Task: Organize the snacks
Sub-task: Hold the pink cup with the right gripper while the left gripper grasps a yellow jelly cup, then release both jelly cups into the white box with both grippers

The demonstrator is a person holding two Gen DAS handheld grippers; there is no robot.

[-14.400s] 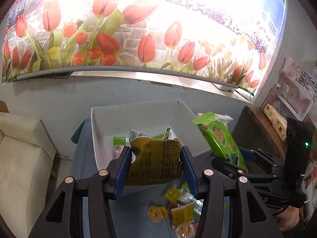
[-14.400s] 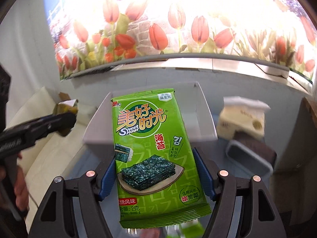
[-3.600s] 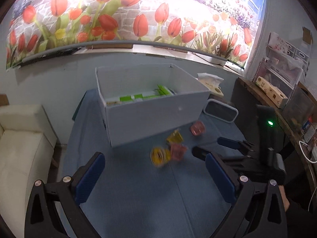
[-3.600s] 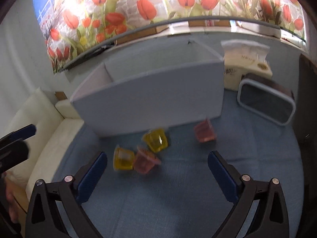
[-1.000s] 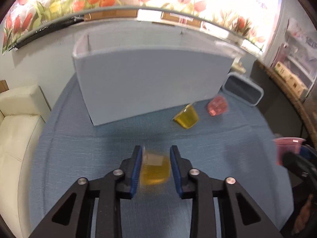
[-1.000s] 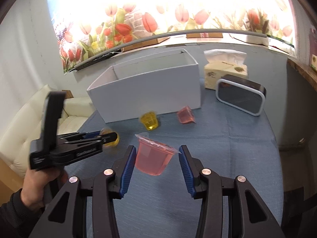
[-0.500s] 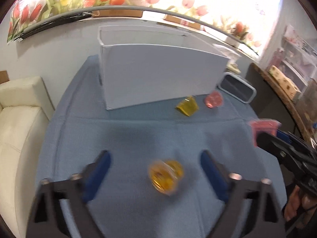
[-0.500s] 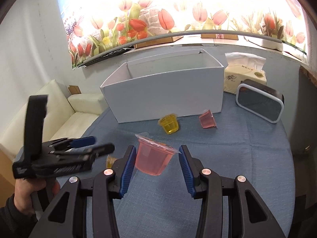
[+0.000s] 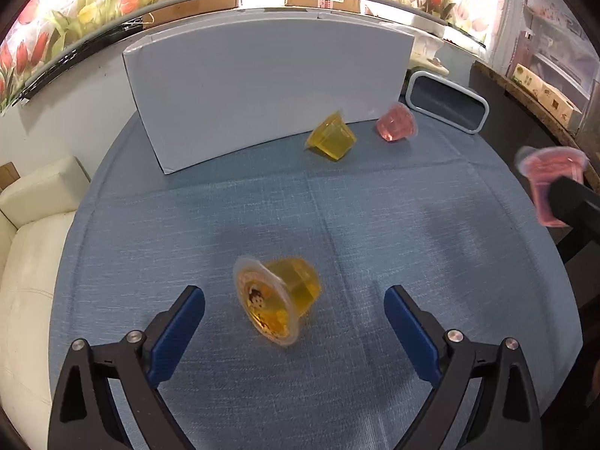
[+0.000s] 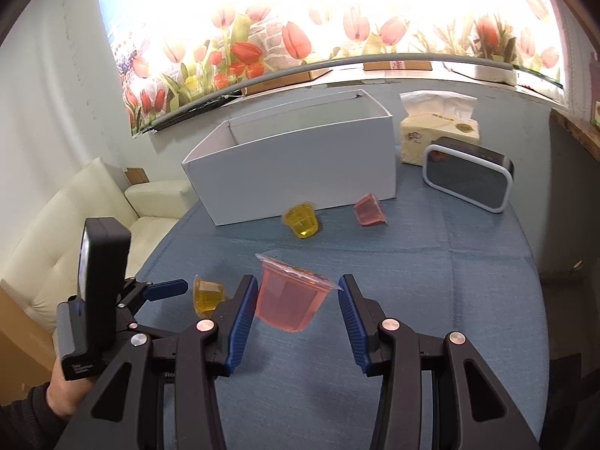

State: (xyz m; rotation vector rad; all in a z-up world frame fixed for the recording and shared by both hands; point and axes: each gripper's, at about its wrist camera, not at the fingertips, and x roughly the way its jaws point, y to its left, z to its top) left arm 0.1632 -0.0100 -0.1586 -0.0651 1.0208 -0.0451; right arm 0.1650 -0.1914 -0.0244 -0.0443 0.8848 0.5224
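My left gripper (image 9: 294, 307) is open, its jaws wide apart around a yellow jelly cup (image 9: 279, 298) that lies tipped on its side on the blue tablecloth (image 9: 187, 225); nothing grips it. My right gripper (image 10: 298, 294) is partly open; a pink jelly cup (image 10: 290, 296) sits between the jaws with a gap on the right side, also seen blurred in the left wrist view (image 9: 549, 183). A second yellow cup (image 9: 332, 138) and a second pink cup (image 9: 397, 123) lie by the white box (image 9: 262, 86).
A dark rectangular speaker with a white rim (image 10: 468, 178) and a tissue box (image 10: 438, 127) stand right of the white box (image 10: 296, 168). A cream sofa (image 10: 75, 217) lies left of the table. A dark shelf (image 9: 525, 86) is at the right.
My left gripper has opened and let go of the yellow jelly cup, which now lies on the cloth. My right gripper's jaws have spread, loosening on the pink cup.
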